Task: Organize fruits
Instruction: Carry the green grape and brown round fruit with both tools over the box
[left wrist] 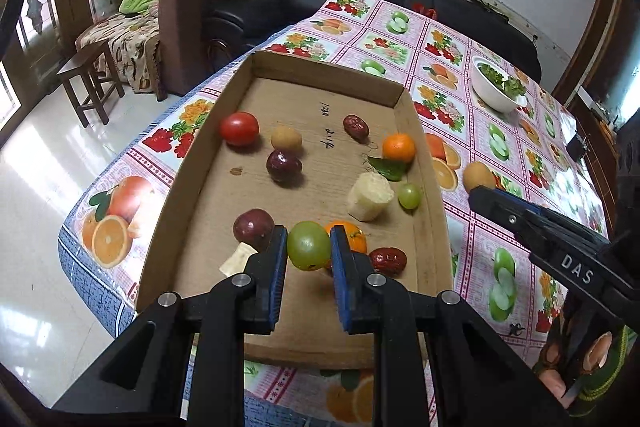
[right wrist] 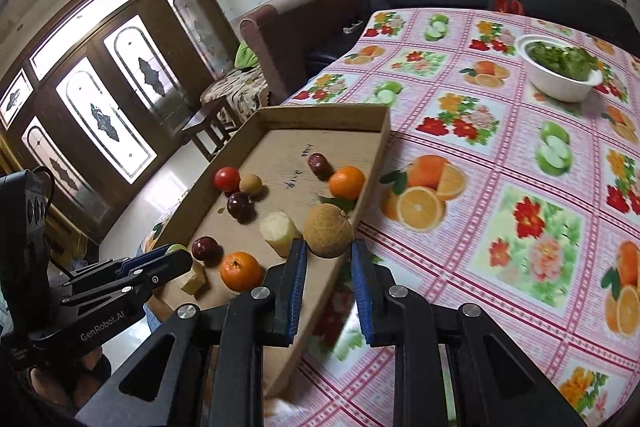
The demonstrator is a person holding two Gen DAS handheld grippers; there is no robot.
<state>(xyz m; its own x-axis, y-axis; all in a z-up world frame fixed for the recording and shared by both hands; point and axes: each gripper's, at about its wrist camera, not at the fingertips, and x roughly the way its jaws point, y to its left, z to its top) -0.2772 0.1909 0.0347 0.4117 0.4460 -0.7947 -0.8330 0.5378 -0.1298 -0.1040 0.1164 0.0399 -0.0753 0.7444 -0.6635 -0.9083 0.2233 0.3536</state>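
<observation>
In the left wrist view our left gripper (left wrist: 309, 247) pinches a green grape (left wrist: 308, 245) above the cardboard tray (left wrist: 192, 163) — too much squeeze could burst it. In the right wrist view our right gripper (right wrist: 329, 247) pinches a brown round fruit (right wrist: 328, 231) at the tray wall — it could roll out.

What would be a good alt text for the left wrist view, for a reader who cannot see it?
The left gripper holds a large green grape between its blue fingers, over a shallow cardboard tray that contains a tomato, oranges and other fruits. The tray sits on a fruit-patterned tablecloth, with the right gripper beside it.
</observation>
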